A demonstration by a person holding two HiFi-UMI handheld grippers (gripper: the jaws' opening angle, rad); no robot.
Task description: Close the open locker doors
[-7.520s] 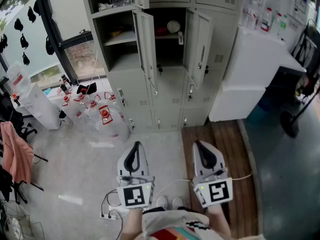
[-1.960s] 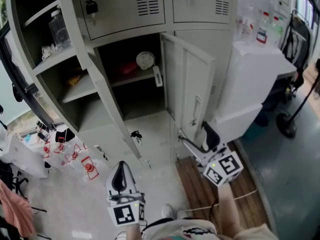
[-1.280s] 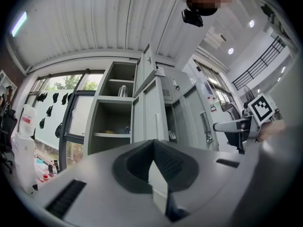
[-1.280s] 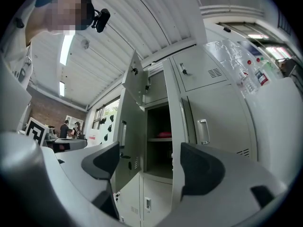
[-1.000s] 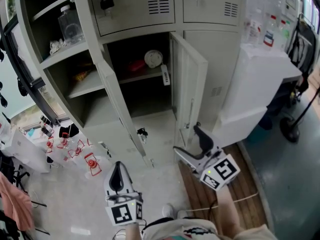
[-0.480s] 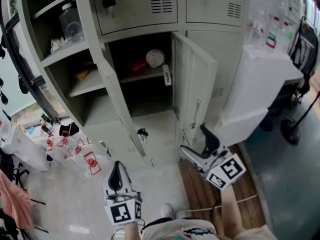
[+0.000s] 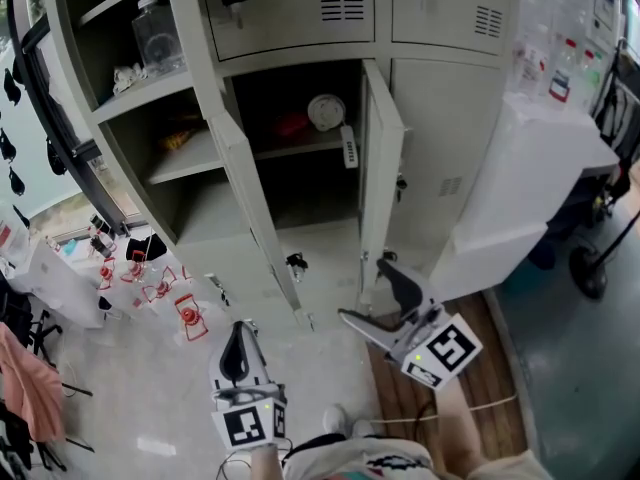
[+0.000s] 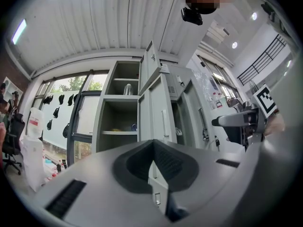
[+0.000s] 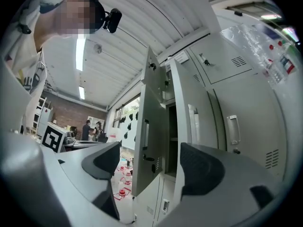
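Fingers pressed together on left gripper (image 7: 237,330), spread and empty on right gripper (image 7: 362,290) just beside the right door (image 7: 382,168) low edge; a hard shove could bounce it back, left door (image 7: 250,198) wide open.

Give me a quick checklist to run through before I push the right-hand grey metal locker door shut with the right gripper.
1. Right gripper jaws apart, nothing between them: ok.
2. Right gripper touching the right-hand grey metal locker door: cannot tell; it sits by the door's lower corner.
3. White tag hanging at the shelf front clear of the door's swing: cannot tell.
4. Round white object set back on the shelf: ok.
5. Left gripper shut, low, apart from both doors: ok.
6. Left-hand grey locker door closed: not ok, wide open.
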